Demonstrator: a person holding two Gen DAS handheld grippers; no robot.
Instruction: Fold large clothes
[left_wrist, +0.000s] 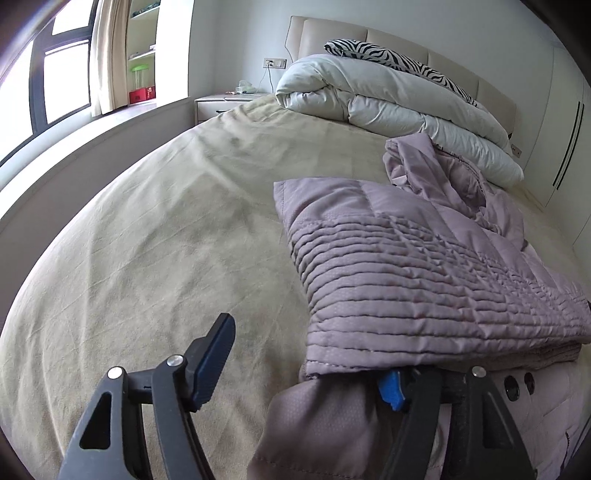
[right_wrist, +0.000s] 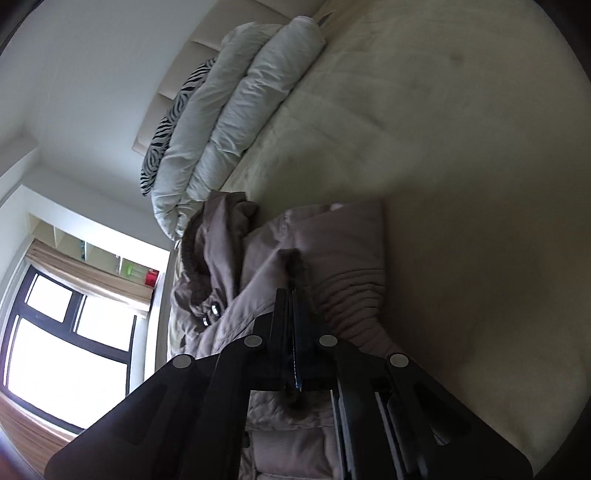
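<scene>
Jacket (left_wrist: 424, 266) near the duvet (left_wrist: 388, 96) looked puffy, light and slippery, so hems seemed safest; left gripper (left_wrist: 306, 365) gaped open, right gripper (right_wrist: 291, 306) pinched a fold.

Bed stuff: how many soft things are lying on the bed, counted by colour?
Purple: 1, the puffy jacket
White: 1, the rolled duvet
Zebra-striped: 1, the pillow
Total: 3, all on the beige bed sheet
</scene>
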